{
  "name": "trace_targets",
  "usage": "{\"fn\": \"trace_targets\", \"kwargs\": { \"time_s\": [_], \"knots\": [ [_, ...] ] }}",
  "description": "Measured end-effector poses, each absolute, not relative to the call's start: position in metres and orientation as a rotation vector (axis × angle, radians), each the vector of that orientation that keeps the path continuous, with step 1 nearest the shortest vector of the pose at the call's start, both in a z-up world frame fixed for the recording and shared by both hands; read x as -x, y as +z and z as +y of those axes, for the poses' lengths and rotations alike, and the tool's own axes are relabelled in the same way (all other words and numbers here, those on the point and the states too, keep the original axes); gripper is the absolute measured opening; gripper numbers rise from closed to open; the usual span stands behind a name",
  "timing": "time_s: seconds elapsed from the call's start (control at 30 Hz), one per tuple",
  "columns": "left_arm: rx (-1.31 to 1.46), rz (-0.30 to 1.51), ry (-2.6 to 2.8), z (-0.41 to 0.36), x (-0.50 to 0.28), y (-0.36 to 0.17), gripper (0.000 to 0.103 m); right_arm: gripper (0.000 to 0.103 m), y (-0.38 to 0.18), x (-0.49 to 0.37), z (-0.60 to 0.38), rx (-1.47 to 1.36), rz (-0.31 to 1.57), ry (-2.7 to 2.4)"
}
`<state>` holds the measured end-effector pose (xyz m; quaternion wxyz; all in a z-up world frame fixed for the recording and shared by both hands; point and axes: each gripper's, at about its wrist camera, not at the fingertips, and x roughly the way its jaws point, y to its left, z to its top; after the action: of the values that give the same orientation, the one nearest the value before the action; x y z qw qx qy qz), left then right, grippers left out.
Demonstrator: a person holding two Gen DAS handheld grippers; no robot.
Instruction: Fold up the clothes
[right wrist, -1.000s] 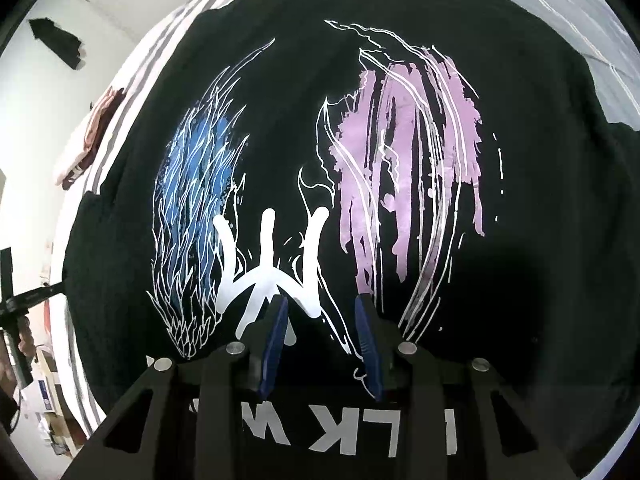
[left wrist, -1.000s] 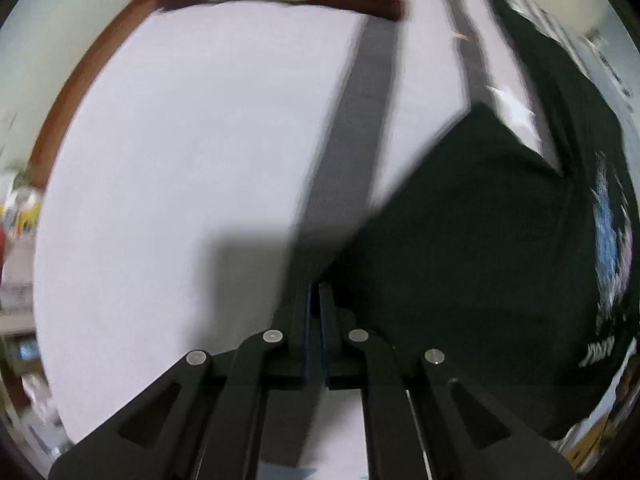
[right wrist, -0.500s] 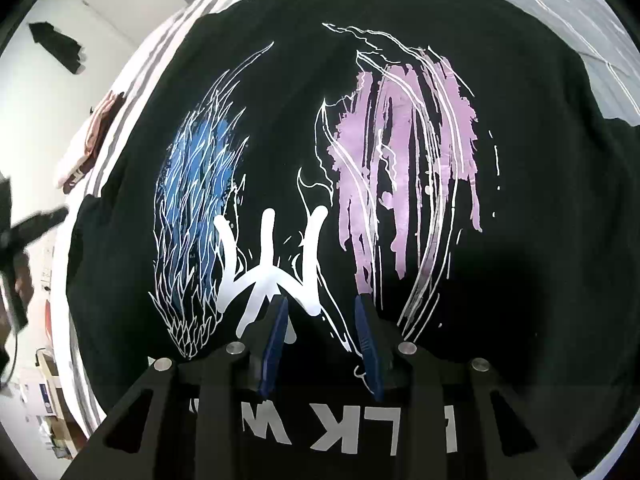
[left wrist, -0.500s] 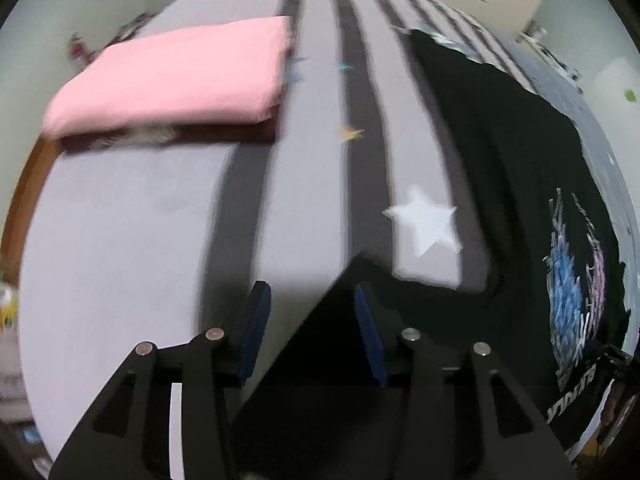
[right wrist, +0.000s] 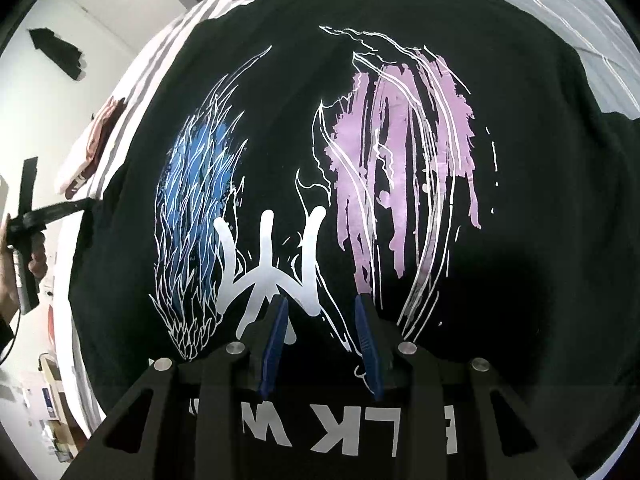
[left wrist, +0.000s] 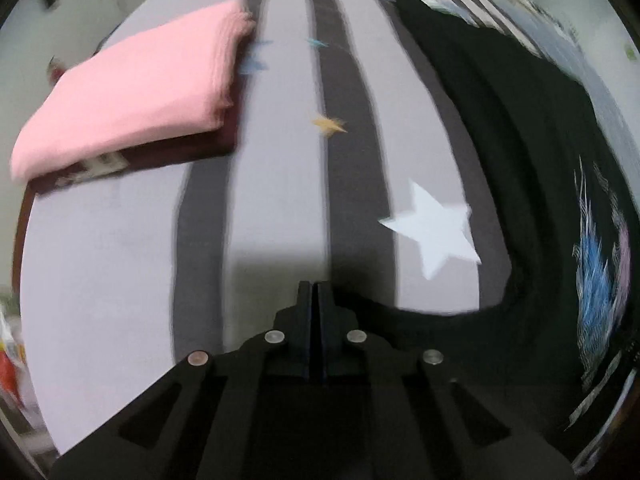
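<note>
Right wrist view is filled by the black T-shirt (right wrist: 400, 60), spread flat on the striped bedsheet (right wrist: 168, 56) with its blue, pink and white print facing up. Left wrist view shows the same T-shirt (left wrist: 520, 140) at the right of the sheet (left wrist: 276, 160), its near edge curving in toward the left gripper (left wrist: 314, 286). A folded pink garment (left wrist: 132, 96) is seen stacked on a dark maroon one (left wrist: 184, 152) at the far left of the bed, well apart from the T-shirt. A white star (left wrist: 434, 230) is printed on the sheet beside the shirt's edge. The left gripper's jaws have just been closing and are now pressed together; the shirt's black edge meets them, but whether cloth is pinched between them cannot be told. The right gripper (right wrist: 322, 304) is held over the lower part of the print, its 2 blue-padded fingers (right wrist: 276, 344) standing apart with nothing pinched between them. At the far left edge, the person's hand (right wrist: 24, 256) is seen holding the other tool
</note>
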<state>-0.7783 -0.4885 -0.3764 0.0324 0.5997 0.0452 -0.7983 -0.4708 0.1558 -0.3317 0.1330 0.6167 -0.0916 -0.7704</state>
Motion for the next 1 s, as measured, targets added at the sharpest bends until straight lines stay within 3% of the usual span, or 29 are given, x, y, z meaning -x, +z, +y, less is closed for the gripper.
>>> {"fn": "trace_targets", "kwargs": {
  "time_s": [0.1, 0.27, 0.57, 0.67, 0.77, 0.93, 1.0],
  "knots": [
    [-1.772, 0.066, -2.325, -0.522, 0.782, -0.386, 0.000, 0.032, -0.332, 0.472, 0.158, -1.789, -0.265, -2.228],
    [-1.742, 0.212, -2.317, -0.565, 0.792, -0.384, 0.000, 0.032, -0.331, 0.471, 0.161, -1.783, -0.280, -2.221],
    [-1.751, 0.232, -2.548, -0.497, 0.799, -0.357, 0.002, 0.032, -0.316, 0.478, 0.182, -1.765, -0.249, -2.290],
    [-1.807, 0.256, -2.558, -0.461, 0.786, -0.365, 0.005, 0.038, -0.308, 0.482, 0.218, -1.774, -0.259, -2.367],
    [-1.878, 0.283, -2.536, -0.407, 0.747, -0.369, 0.006, 0.040, -0.298, 0.483, 0.270, -1.787, -0.289, -2.453],
    [-1.950, 0.301, -2.469, -0.312, 0.572, -0.328, 0.006, 0.043, -0.285, 0.478, 0.369, -1.830, -0.386, -2.611],
    [-1.969, 0.300, -2.441, -0.293, 0.542, -0.322, 0.006, 0.043, -0.282, 0.471, 0.412, -1.852, -0.436, -2.659]
  ]
}}
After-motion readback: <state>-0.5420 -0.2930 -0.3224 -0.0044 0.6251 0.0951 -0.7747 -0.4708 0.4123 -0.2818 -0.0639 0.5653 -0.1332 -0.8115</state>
